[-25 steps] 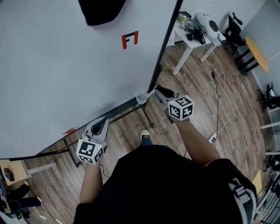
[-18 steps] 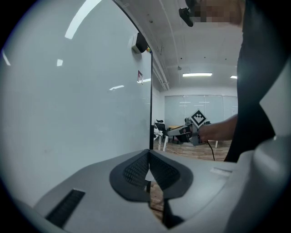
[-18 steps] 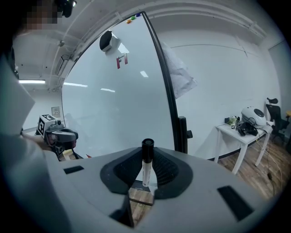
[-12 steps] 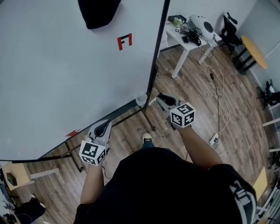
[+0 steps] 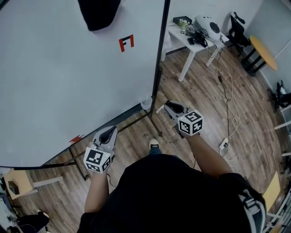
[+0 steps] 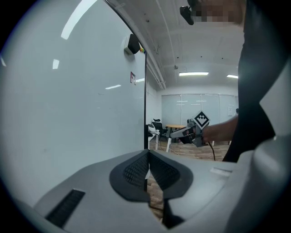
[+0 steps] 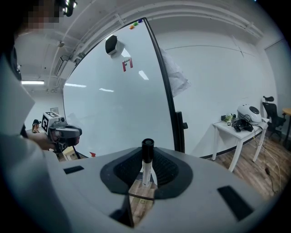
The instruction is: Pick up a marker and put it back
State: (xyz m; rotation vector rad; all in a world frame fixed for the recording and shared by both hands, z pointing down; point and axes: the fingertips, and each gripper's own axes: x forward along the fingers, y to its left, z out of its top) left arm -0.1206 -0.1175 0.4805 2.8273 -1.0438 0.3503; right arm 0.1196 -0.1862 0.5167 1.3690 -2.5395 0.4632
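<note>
My right gripper [image 5: 167, 107] is shut on a white marker with a black cap [image 7: 146, 160], which stands upright between the pads. In the head view the marker's [image 5: 159, 109] white end pokes out toward the whiteboard [image 5: 68, 82], a little right of a clear cup [image 5: 146, 103] at the board's lower corner. My left gripper [image 5: 109, 133] hangs shut and empty near the board's bottom rail [image 5: 122, 116]; in its own view the left gripper's [image 6: 148, 170] pads meet with nothing between them.
A black eraser [image 5: 97, 11] and a red mark [image 5: 126, 43] sit high on the board. A small red thing [image 5: 76, 138] lies by the rail. A white table [image 5: 191, 38] with gear, a round yellow table [image 5: 266, 54] and floor cables [image 5: 227, 136] lie to the right.
My right gripper has drawn back a little from the clear cup, with the marker still in it. The left gripper has barely shifted.
</note>
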